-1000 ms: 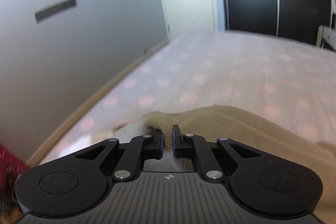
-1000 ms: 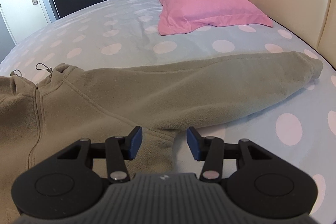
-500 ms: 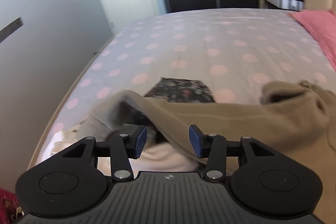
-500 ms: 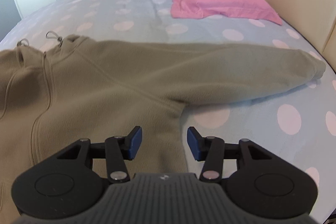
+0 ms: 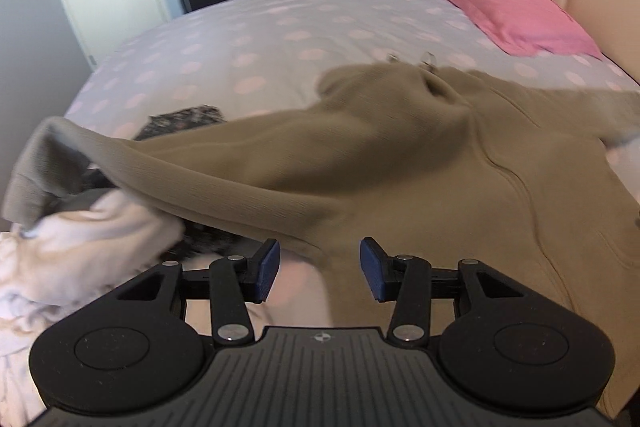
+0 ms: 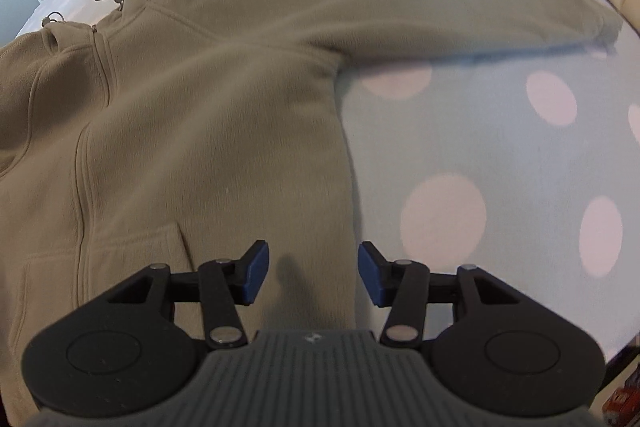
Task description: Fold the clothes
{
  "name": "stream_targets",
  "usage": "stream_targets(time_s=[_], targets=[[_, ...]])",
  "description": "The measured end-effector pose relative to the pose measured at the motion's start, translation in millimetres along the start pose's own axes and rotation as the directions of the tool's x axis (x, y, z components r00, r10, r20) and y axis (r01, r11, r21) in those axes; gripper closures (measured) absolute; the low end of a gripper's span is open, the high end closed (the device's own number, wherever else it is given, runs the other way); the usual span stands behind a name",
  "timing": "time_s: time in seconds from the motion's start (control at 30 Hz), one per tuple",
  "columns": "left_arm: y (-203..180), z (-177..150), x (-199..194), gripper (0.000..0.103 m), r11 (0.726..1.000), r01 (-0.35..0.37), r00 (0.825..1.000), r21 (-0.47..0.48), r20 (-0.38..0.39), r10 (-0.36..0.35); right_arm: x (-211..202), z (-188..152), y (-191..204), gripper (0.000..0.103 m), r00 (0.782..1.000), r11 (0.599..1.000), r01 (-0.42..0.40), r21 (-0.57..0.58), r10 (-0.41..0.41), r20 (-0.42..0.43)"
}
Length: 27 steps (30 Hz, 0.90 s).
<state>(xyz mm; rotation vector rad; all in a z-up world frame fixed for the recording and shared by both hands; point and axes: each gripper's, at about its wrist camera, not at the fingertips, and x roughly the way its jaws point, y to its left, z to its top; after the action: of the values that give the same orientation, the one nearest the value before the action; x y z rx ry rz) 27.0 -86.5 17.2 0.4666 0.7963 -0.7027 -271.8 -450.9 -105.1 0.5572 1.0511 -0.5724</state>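
Since a second ago the left gripper (image 5: pixel 319 269) has let go of the hoodie (image 5: pixel 400 163) sleeve it was pinching and swung toward the body; its jaws now stand half open with nothing between them. That sleeve (image 5: pixel 168 159) lies draped toward nine o'clock over a white garment (image 5: pixel 80 227) and a dark patterned one (image 5: pixel 184 117). The right gripper (image 6: pixel 308 273) has dipped closer over the hoodie's side seam, jaws half open and empty, the fabric below them at twelve o'clock. The other sleeve (image 6: pixel 460 15) stretches flat toward two o'clock on the dotted sheet (image 6: pixel 500 147). With both sleeves out, the spread looks done and folding can likely begin. A pink pillow (image 5: pixel 508 11) sits at one o'clock.
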Motion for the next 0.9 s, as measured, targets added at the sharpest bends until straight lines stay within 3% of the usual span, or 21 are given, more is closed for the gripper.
stream_targets(time_s=[0.2,0.47,0.73,0.9], targets=[[-19,-28,22,0.061,0.998,0.056,0.998,0.031,-0.044,-0.055,-2,-15,-6,0.050,0.999,1.000,0.001,0.019,0.000,-0.054],[-31,-65,46,0.061,0.997,0.066,0.987,0.036,-0.148,-0.060,-4,-33,-11,0.050,0.991,0.998,-0.046,0.032,0.050,-0.127],[-64,-82,52,0.061,0.983,0.113,0.976,0.144,-0.202,-0.083,-9,-52,-28,0.050,0.981,0.994,-0.071,0.083,0.084,-0.176],[-69,-87,56,0.061,0.982,0.106,0.972,0.156,-0.225,-0.069,-2,-69,-43,0.050,0.950,0.993,-0.061,0.101,0.089,-0.300]])
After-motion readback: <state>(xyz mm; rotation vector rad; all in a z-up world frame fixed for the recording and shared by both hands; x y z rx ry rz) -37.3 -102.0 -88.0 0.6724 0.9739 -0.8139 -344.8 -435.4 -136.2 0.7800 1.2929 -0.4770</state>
